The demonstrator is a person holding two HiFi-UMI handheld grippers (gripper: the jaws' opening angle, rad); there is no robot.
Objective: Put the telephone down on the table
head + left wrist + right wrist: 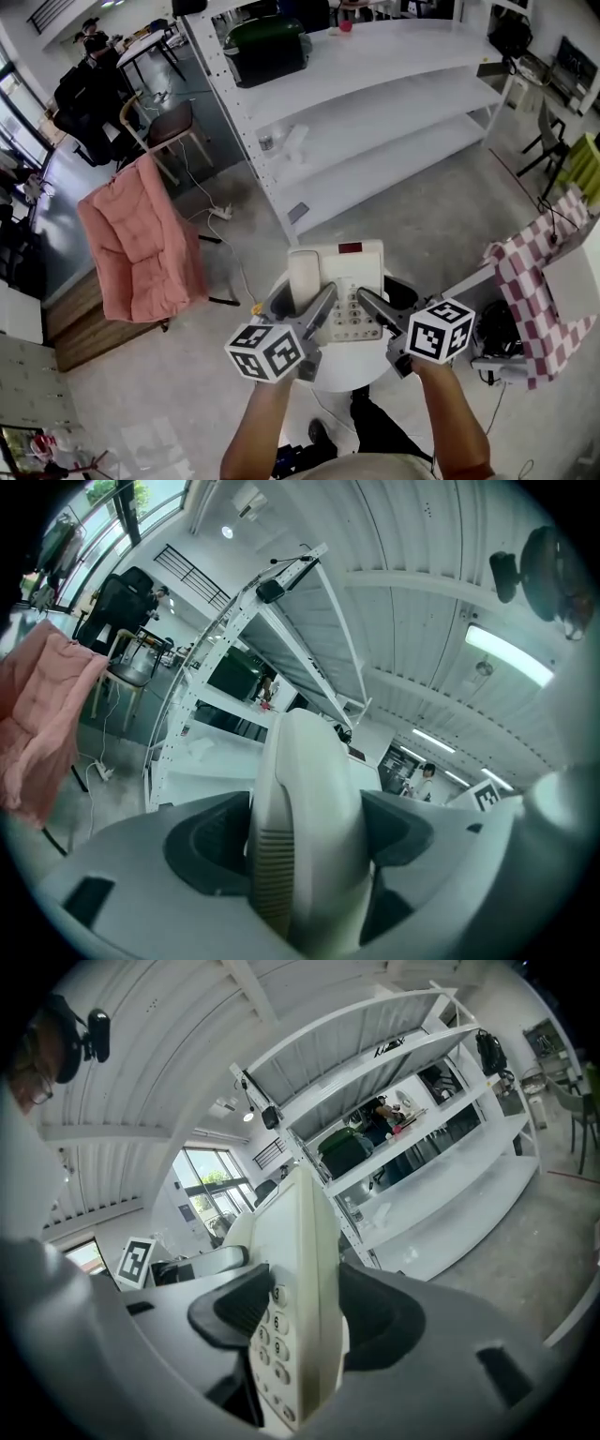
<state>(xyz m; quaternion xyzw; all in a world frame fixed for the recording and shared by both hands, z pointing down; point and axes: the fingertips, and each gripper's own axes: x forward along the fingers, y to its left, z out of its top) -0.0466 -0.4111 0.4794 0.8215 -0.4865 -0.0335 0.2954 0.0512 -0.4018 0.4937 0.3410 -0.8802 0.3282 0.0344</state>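
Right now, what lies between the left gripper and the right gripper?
The telephone keypad, in the head view; left gripper holds the handset, right gripper the telephone's edge.

- A white shelving unit ran across the upper middle of the head view.
- A dark green case sat on its top shelf, toward the left end.
- A small pink cup stood further right on that shelf.
- A pink padded cover hung over a chair at the left.
- A brown-seated chair stood above it in the frame.
- A white power strip lay on the grey floor, just right of the cover.
- A red-and-white checked cloth hung at the right edge.
- A dark ceiling fan showed at the upper right of the left gripper view.
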